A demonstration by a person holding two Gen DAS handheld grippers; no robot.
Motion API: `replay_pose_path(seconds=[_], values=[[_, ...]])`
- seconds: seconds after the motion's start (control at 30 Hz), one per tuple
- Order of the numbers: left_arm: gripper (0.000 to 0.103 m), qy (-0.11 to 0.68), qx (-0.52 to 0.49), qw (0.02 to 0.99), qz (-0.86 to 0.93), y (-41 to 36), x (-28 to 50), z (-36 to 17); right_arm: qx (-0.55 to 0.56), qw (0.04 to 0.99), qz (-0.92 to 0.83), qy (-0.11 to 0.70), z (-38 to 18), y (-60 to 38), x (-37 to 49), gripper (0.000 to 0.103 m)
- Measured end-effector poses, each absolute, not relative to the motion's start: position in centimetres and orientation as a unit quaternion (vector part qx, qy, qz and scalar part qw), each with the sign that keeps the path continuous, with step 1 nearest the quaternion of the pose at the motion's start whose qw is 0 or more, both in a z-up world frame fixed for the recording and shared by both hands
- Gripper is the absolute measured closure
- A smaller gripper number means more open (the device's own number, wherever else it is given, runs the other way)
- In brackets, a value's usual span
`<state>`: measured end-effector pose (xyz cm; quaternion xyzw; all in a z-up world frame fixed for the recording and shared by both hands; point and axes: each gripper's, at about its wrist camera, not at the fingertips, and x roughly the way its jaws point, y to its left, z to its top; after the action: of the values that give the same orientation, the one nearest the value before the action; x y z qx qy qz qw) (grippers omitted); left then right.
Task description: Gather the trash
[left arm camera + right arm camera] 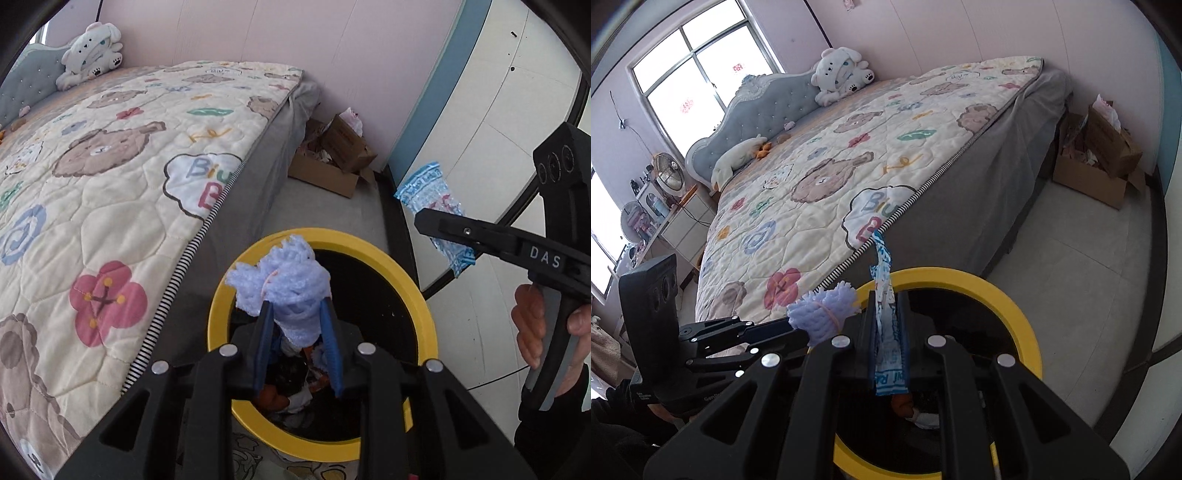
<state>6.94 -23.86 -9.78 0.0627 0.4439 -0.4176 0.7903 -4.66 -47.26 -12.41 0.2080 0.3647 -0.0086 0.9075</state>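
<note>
Two pieces of trash hang over the yellow-rimmed bin (406,273). The left gripper (297,325) clamps a lavender foam wad (284,280); the right gripper (886,332) clamps a blue-printed wrapper (884,266). Released off-centre, the light wrapper could drift past the rim, and the fluffy, banded foam might snag on a finger.

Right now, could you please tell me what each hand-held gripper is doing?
Left hand-held gripper: closed on the lavender foam wad, over the yellow-rimmed bin.
Right hand-held gripper: closed on the blue-and-white plastic wrapper.
</note>
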Motion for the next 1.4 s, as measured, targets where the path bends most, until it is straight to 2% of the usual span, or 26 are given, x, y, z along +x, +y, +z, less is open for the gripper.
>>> replay_pose_path(seconds=[0.27,0.33,0.4,0.5,0.57,0.63,1.0,1.4], values=[[0.077,0.460,0.066,0.778,-0.422,-24.4,6.5,-10.7,0.235,0.901,-0.019,0.363,-13.3,-48.7,-4.8,0.090],[0.075,0.458,0.064,0.779,-0.424,-24.3,6.5,-10.6,0.237,0.902,-0.021,0.361,-13.3,-48.9,-4.9,0.078],[0.071,0.456,0.061,0.779,-0.425,-24.2,6.4,-10.4,0.240,0.902,-0.024,0.357,-13.1,-49.1,-4.9,0.067],[0.059,0.454,0.057,0.782,-0.424,-23.8,6.2,-10.1,0.237,0.904,-0.033,0.354,-12.7,-49.4,-5.0,0.067],[0.045,0.450,0.057,0.785,-0.423,-23.6,6.1,-9.8,0.242,0.905,-0.041,0.347,-12.3,-49.8,-5.2,0.067],[0.041,0.444,0.051,0.789,-0.420,-23.3,6.1,-9.4,0.247,0.907,-0.048,0.338,-11.9,-50.3,-5.4,0.067],[0.041,0.423,0.018,0.819,-0.388,-19.2,8.3,-7.7,0.218,0.915,-0.028,0.338,-10.2,-48.2,-2.3,0.067],[0.041,0.381,-0.013,0.880,-0.283,-10.5,11.4,-6.4,0.182,0.913,0.062,0.360,-10.4,-39.1,6.3,0.065]])
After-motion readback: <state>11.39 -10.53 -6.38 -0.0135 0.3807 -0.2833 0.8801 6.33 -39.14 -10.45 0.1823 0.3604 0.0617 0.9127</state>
